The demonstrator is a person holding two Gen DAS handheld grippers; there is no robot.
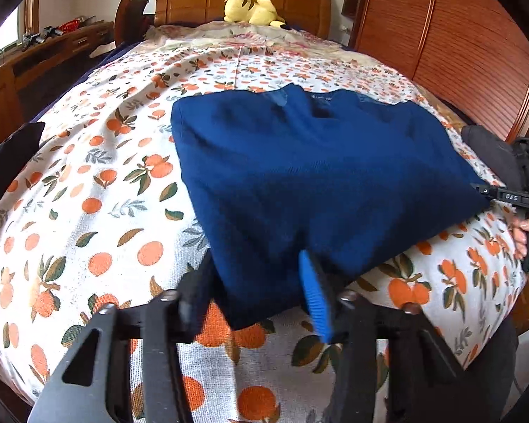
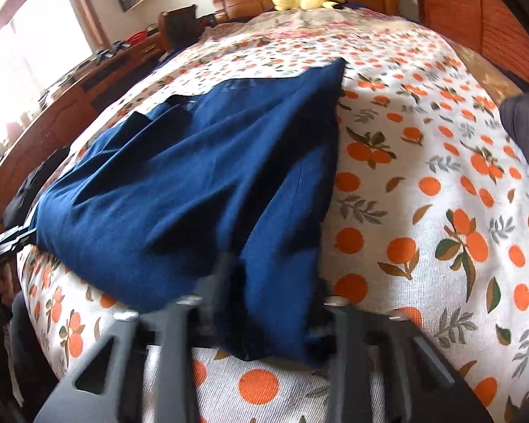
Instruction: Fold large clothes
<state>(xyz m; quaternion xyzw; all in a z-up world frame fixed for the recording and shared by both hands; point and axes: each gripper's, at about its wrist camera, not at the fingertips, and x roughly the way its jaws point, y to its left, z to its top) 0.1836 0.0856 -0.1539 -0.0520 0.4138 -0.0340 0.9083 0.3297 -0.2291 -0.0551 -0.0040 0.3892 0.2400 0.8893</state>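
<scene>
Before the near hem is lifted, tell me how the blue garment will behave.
The blue garment will probably drape limply: it lies creased and soft on the bedspread. Likely light. Its folded layers may slide apart when raised.

This is a bedroom in a home. A wide bed fills the view, spread with a white bedcover printed with oranges and leaves, and backed by a carved wooden headboard. A yellow plush toy lies at its head. Along one side runs a long wooden dresser cluttered with small things, under a bright window — along the other, a reddish slatted wardrobe.
</scene>
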